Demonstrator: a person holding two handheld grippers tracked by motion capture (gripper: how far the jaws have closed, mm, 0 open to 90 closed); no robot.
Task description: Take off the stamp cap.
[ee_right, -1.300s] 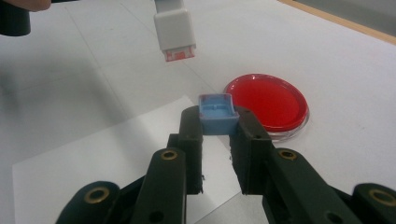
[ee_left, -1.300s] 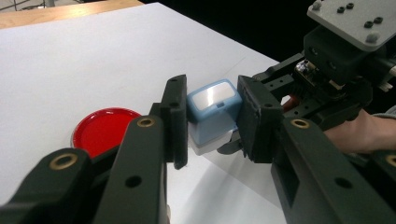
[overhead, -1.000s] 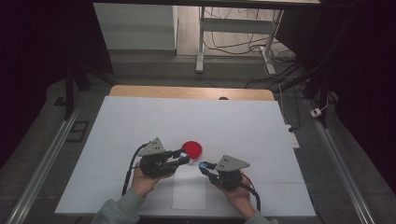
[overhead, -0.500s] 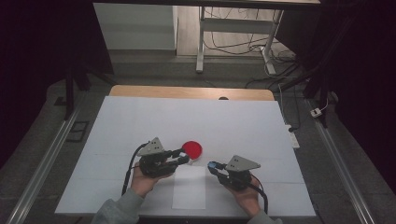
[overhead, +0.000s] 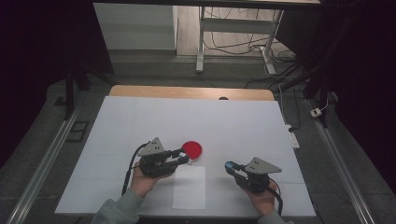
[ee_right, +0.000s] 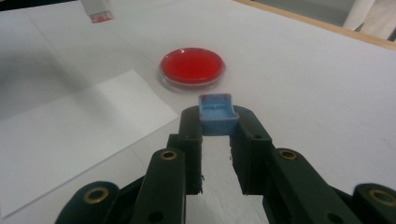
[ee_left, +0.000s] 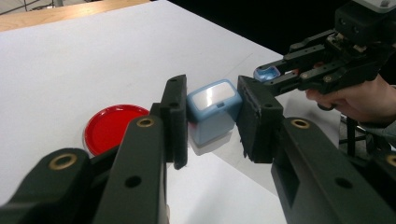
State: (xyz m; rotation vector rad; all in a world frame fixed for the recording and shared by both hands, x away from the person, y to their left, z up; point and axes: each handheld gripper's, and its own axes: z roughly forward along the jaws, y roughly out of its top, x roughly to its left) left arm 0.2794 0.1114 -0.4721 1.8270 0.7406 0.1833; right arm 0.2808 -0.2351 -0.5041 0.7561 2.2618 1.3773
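Note:
My left gripper [overhead: 183,157] [ee_left: 212,122] is shut on a light-blue block [ee_left: 214,109] with a pale glossy face, held just above the table. A round red dish [overhead: 192,149] [ee_left: 114,127] [ee_right: 192,65] lies right beside its tips. My right gripper [overhead: 230,166] [ee_right: 215,122] is farther right, shut on a small blue cap [ee_right: 215,112] pinched at its tips, hollow side up. In the left gripper view the right gripper [ee_left: 275,74] and the cap [ee_left: 266,72] sit behind the block.
A white sheet of paper [overhead: 189,186] [ee_right: 70,135] lies near the front edge, between the hands. The white tabletop [overhead: 140,121] ends in a wooden strip [overhead: 187,92] at the back. Cables and a desk frame stand on the floor beyond.
My right gripper has drawn away to the right from the left one, carrying the blue cap. The left gripper and the red dish have stayed put.

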